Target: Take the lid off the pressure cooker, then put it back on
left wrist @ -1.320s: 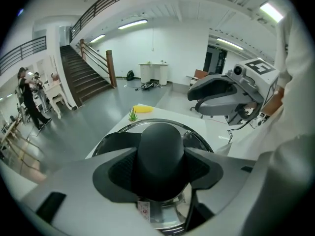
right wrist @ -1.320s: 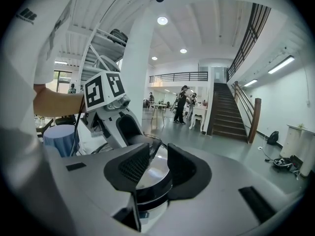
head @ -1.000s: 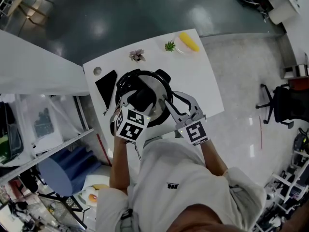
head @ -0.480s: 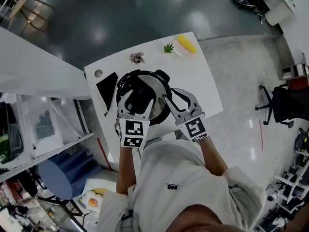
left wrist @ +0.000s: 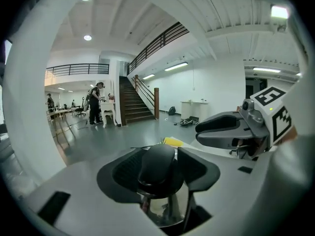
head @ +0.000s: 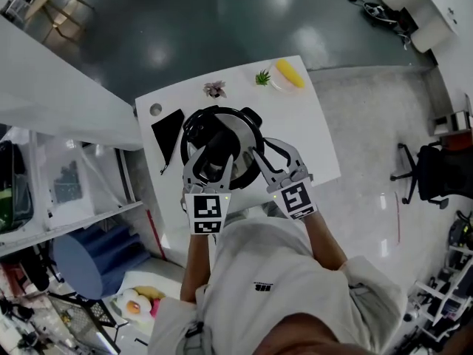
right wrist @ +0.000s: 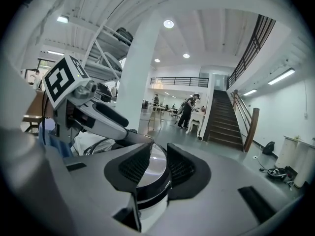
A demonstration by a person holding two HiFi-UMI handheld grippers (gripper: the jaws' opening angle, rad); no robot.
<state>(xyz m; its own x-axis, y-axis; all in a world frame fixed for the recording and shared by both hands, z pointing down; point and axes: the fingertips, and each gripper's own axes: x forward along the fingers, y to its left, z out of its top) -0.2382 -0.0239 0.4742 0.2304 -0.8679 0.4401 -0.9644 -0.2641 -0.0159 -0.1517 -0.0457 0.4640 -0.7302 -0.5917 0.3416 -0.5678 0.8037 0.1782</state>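
The pressure cooker (head: 240, 133), steel lid on, stands on a white table (head: 310, 139). A long black lid handle (head: 216, 148) runs across its top. My left gripper (head: 214, 155) reaches over the near rim. Its jaws have just been closing, and the pads now press on either side of the lid handle (left wrist: 157, 163), so the left gripper (left wrist: 158, 175) is shut on it. My right gripper (head: 256, 154) is at the cooker's right edge. In the right gripper view the right gripper (right wrist: 158, 170) stands narrow, with the cooker's rim (right wrist: 153, 178) in the slit between the pads.
A black triangular sheet (head: 168, 128) lies left of the cooker. At the table's far edge are a small flower (head: 215, 89), a green plant (head: 262, 78) and a yellow object (head: 290, 72). Shelving stands to the left, and an office chair (head: 425, 165) to the right.
The left gripper swung from a slant at the cooker's near left to straight behind the lid handle. Its jaws widened, then closed on the handle. The right gripper stayed put.
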